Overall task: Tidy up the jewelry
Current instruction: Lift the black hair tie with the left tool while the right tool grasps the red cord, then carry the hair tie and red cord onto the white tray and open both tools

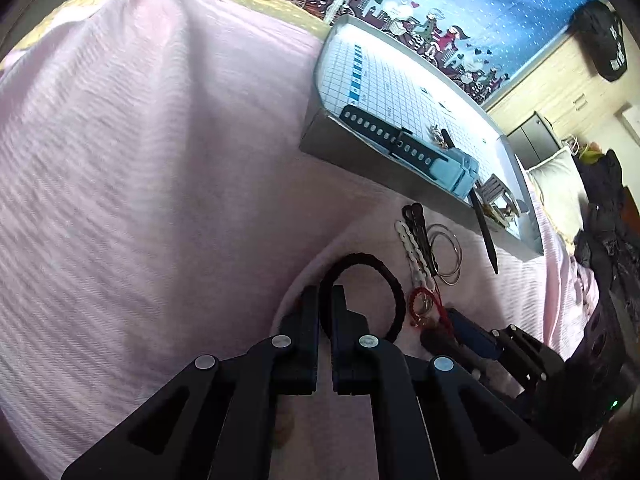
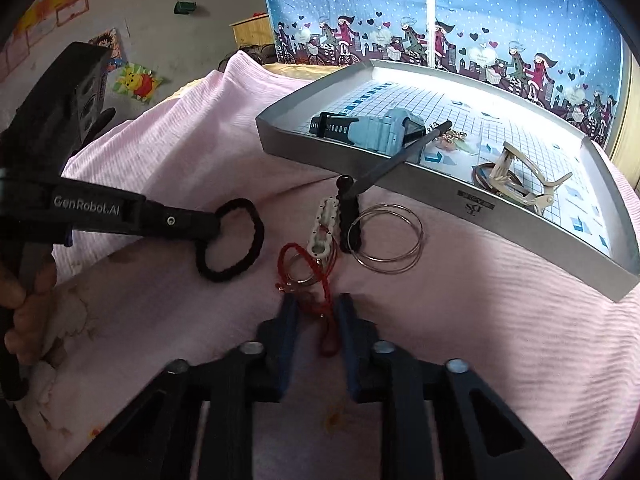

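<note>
Both grippers are picking loose pieces off the bed to move into the tray.

Nearest, the right gripper (image 2: 313, 312) stands narrowly apart either side of the red cord (image 2: 325, 316), its pads not yet touching, so it must close before lifting. Just left, the left gripper (image 1: 326, 300) is pinched onto the rim of the black hair tie (image 1: 360, 296), which I judge ready to carry to the tray. Beyond lie a white chain (image 2: 323, 226), a black clip (image 2: 347, 210) and thin wire hoops (image 2: 385, 238), all close together and untouched. Further right sits the grey tray (image 2: 472, 210), already holding a watch (image 2: 380, 130), a dark stick (image 2: 396, 158) leaning over its near wall, and a cream hair claw (image 2: 520, 182). Everything rests on a soft pink blanket (image 2: 160, 160); behind hangs a blue dotted curtain (image 2: 500, 8), with pictures on the wall far left.
</note>
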`<state>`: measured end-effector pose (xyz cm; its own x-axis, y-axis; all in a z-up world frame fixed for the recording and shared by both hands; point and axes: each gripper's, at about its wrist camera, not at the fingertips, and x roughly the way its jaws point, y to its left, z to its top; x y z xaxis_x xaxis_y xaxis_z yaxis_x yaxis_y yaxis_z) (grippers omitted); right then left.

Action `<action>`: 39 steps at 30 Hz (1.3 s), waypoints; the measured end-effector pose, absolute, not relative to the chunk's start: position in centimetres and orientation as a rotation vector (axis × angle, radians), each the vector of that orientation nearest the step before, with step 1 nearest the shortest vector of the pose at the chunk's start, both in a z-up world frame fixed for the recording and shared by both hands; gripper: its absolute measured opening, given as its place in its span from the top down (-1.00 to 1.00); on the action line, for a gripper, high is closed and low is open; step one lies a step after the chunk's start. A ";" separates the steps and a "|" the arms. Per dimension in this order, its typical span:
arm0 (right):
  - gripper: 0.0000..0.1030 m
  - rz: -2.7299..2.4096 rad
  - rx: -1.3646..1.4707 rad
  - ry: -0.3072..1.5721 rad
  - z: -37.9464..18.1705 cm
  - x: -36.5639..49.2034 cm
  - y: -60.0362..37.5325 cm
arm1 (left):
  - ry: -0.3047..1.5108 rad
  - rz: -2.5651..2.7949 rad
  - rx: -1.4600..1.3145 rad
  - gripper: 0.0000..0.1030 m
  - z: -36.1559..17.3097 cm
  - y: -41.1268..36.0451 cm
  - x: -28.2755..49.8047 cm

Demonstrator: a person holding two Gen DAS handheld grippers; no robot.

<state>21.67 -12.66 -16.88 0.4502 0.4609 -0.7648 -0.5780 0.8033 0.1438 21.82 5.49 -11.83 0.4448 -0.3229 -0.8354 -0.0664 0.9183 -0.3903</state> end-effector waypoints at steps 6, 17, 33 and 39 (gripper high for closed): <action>0.83 0.677 -0.159 0.883 -16.2 20.5 -12.7 | 1.093 -0.192 -0.398 0.94 -11.9 5.6 22.1; 0.84 0.653 -0.074 0.801 -12.4 19.7 -14.7 | 0.948 -0.254 -0.409 0.95 -7.8 5.1 21.3; 0.84 0.481 0.136 0.577 -6.5 21.9 -21.8 | 0.742 -0.288 -0.378 0.95 -2.2 1.5 22.9; 0.84 0.411 0.279 0.633 -8.4 24.7 -25.5 | 0.760 -0.306 -0.296 0.95 -4.1 -2.6 26.5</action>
